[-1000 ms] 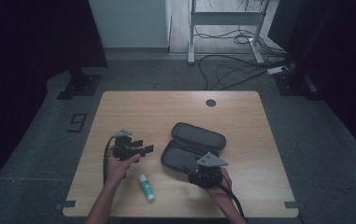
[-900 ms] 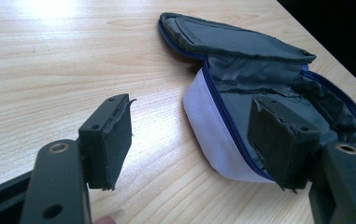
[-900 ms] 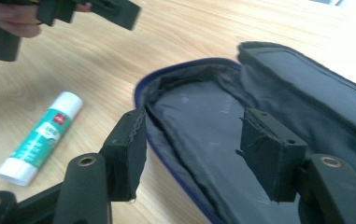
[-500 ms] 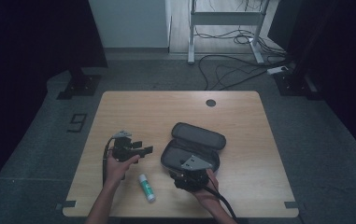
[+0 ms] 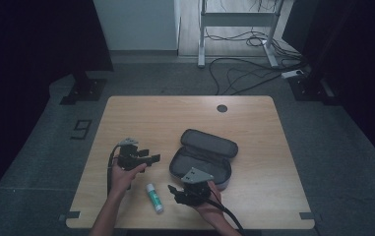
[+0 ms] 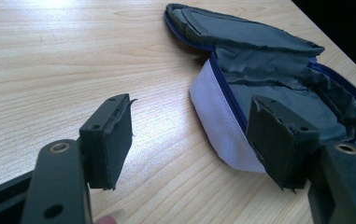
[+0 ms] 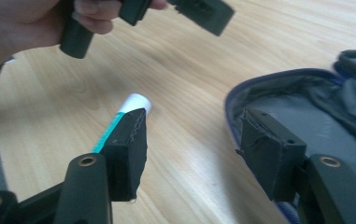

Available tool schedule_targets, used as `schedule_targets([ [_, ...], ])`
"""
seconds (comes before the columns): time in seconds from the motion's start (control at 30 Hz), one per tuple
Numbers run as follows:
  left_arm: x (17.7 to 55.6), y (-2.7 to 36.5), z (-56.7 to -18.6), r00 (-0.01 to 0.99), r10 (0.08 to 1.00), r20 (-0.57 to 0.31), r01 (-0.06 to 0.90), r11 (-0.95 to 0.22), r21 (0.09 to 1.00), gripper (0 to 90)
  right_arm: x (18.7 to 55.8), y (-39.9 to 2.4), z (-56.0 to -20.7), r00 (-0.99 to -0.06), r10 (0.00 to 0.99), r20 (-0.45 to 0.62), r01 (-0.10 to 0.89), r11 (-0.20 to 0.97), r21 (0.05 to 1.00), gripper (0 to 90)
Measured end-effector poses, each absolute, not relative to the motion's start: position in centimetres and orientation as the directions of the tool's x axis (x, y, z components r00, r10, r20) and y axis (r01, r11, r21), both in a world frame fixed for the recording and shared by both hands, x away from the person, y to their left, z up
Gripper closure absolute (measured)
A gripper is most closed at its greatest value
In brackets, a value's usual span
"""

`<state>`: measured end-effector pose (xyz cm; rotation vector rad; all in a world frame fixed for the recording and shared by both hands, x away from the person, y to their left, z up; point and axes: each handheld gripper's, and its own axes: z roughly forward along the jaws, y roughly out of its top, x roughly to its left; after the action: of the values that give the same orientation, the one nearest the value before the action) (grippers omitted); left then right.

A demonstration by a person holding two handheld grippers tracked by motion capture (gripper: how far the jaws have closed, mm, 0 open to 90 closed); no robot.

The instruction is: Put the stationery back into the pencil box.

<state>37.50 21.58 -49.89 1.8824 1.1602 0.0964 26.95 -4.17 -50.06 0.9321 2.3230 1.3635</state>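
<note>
Right gripper [image 7: 192, 154]: my jaws stand spread with nothing between the pads; bare wood shows in the gap. Past the left-hand pad [image 7: 128, 149] in the right gripper view lies the glue stick [image 7: 119, 122], white cap pointing away, green band on its barrel, flat on the table and partly hidden by that pad. I judge the pad to be above the stick rather than touching it, though the angle makes this hard to confirm. To the other side lies the open pencil case [image 7: 302, 100], its blue zip edge just beyond the other pad.

Left gripper [image 6: 192, 135]: jaws likewise spread and empty, held over bare table [image 6: 73, 70], with the case's pale outer wall [image 6: 217, 116] and grey lining just ahead of the far pad.

High view: the right gripper [image 5: 181, 192] sits near the table's front edge, between the glue stick [image 5: 154, 197] and the pencil case [image 5: 202, 156], its jaws turned toward the stick. The left gripper [image 5: 151, 159] is held in the left hand [image 5: 123, 174], above and left of the stick, pointing at the case. The case lies unzipped near the table's middle, lid folded back.
</note>
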Motion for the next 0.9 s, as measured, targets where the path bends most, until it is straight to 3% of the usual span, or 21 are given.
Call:
schedule_targets([
  [0.47, 37.6, 22.0, -49.9, 0.551, 0.749, -0.369, 0.684, -0.151, 0.714, 31.7, 26.3, -1.2, -50.7, -0.789, 0.604, 0.111, 0.392, 0.356, 0.848, 42.1],
  [0.9, 37.7, 22.5, -50.0, 0.545, 0.751, -0.374, 0.691, -0.15, 0.707, 31.8, 26.5, 2.2, -52.8, -0.826, 0.557, 0.09, 0.387, 0.443, 0.809, 43.5],
])
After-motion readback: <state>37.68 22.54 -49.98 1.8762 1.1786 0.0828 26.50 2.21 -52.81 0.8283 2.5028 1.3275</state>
